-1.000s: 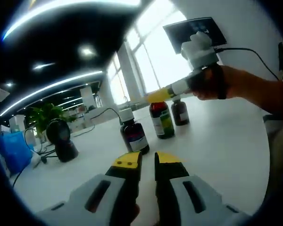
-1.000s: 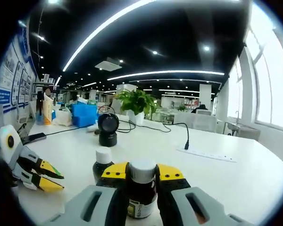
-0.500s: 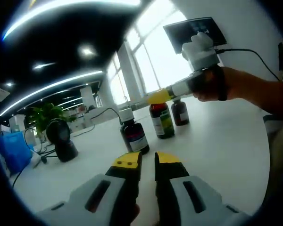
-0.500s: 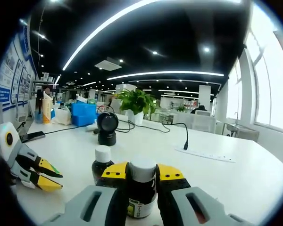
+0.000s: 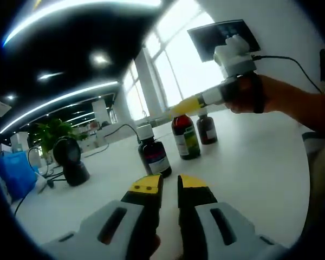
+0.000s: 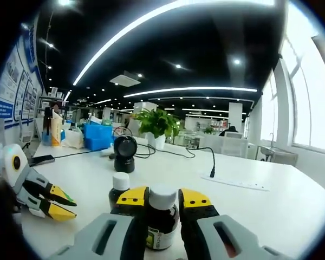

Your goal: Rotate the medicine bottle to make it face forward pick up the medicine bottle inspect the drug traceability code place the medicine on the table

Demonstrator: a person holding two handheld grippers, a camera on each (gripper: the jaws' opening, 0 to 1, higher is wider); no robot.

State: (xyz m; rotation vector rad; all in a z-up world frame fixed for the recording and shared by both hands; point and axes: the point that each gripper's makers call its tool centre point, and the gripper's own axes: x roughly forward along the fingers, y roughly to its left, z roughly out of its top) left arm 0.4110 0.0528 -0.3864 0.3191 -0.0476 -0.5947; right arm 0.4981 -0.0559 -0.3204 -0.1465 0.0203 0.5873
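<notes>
White-capped and brown, the medicine bottle (image 6: 162, 216) sits clamped between the yellow-tipped jaws of the right tool (image 6: 162, 199) at 6 o'clock of the right gripper view, with a second bottle (image 6: 119, 187) just behind it at 9 o'clock of it on the white surface (image 6: 249, 206). Seen from the left gripper view, that tool (image 5: 180, 107) grips the red-and-green-labelled bottle's (image 5: 185, 136) cap, a purple-labelled bottle (image 5: 153, 152) at 9 o'clock and a third bottle (image 5: 207, 128) behind. Nearly closed, the left tool (image 5: 169, 183) holds nothing.
</notes>
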